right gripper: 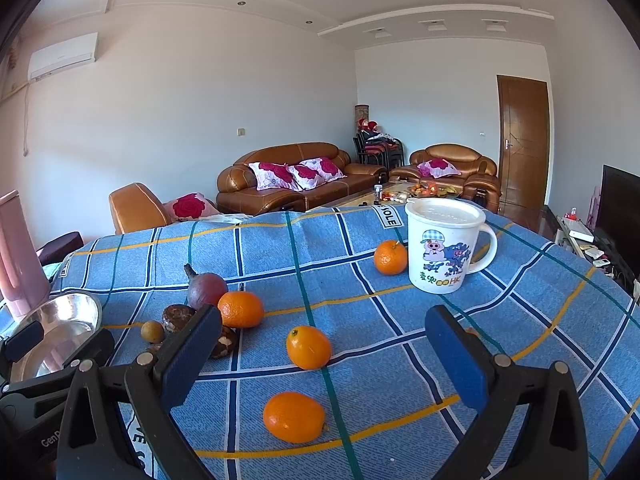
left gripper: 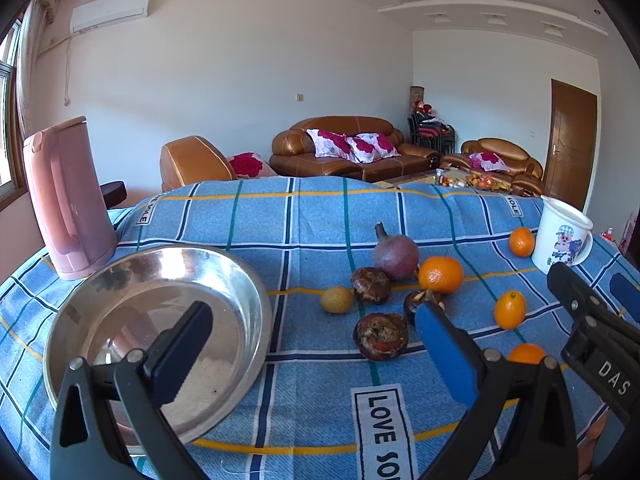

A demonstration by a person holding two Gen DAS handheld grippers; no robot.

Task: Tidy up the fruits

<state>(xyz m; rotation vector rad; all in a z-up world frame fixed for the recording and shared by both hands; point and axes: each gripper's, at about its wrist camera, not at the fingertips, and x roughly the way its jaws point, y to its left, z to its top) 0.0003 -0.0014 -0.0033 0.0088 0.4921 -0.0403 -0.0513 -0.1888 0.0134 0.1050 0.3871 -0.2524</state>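
fruits (right gripper: 308, 347) loose on cloth, steel bowl (left gripper: 240, 276) without fruit, lidded mug (right gripper: 442, 246)

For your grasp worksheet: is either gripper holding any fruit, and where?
Nothing is held: left gripper and right gripper are both open above the cloth.

You're working in a home living room: brown leather sofas (right gripper: 296, 178) with floral cushions (right gripper: 276, 174), a wall air conditioner (left gripper: 110, 10), a wooden door (right gripper: 522, 142) and a TV (right gripper: 620, 204) at the right edge. Your table has a blue plaid cloth (left gripper: 312, 216), with a pink kettle (left gripper: 66, 200) and cartoon mug (right gripper: 442, 246) on it. Coffee table (right gripper: 404, 196) beyond holds snacks.
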